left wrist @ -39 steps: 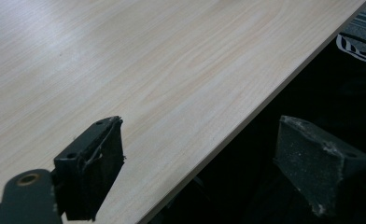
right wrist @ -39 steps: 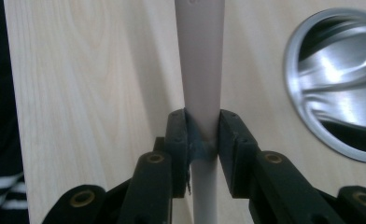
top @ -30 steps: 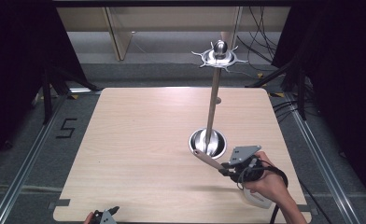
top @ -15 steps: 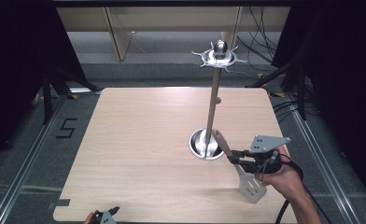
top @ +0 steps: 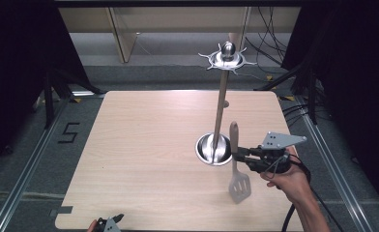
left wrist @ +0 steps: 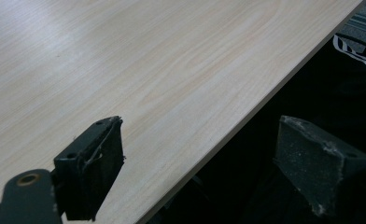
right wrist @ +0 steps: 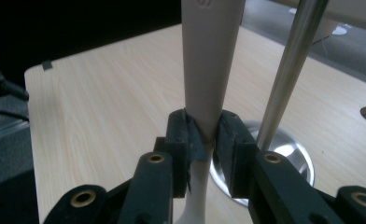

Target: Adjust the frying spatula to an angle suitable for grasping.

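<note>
Spatula (top: 236, 159) held upright beside the utensil stand (top: 220, 108), handle end up and slotted blade hanging just above the counter (top: 144, 145), with the right gripper (top: 240, 155) clenched on the handle's narrow waist. Judged from the hooked crown atop the stand's pole, the step in hand looks like hanging the tool: it would go best by lifting straight up clear of the round steel base (top: 213, 149), keeping the handle plumb, then easing its top end toward a hook without knocking the pole.

High view takes in the whole stand, the crown of hooks (top: 227, 57) and the blade near the counter, plus the left gripper (top: 111, 223) idle at the near edge. Right gripper view closes in on the grip itself: both jaws pressing the pale handle (right wrist: 209, 70), the steel pole (right wrist: 291, 70) just beside it. Left gripper view shows its own jaws spread wide over the counter's edge (left wrist: 246, 116), grasping nothing.
</note>
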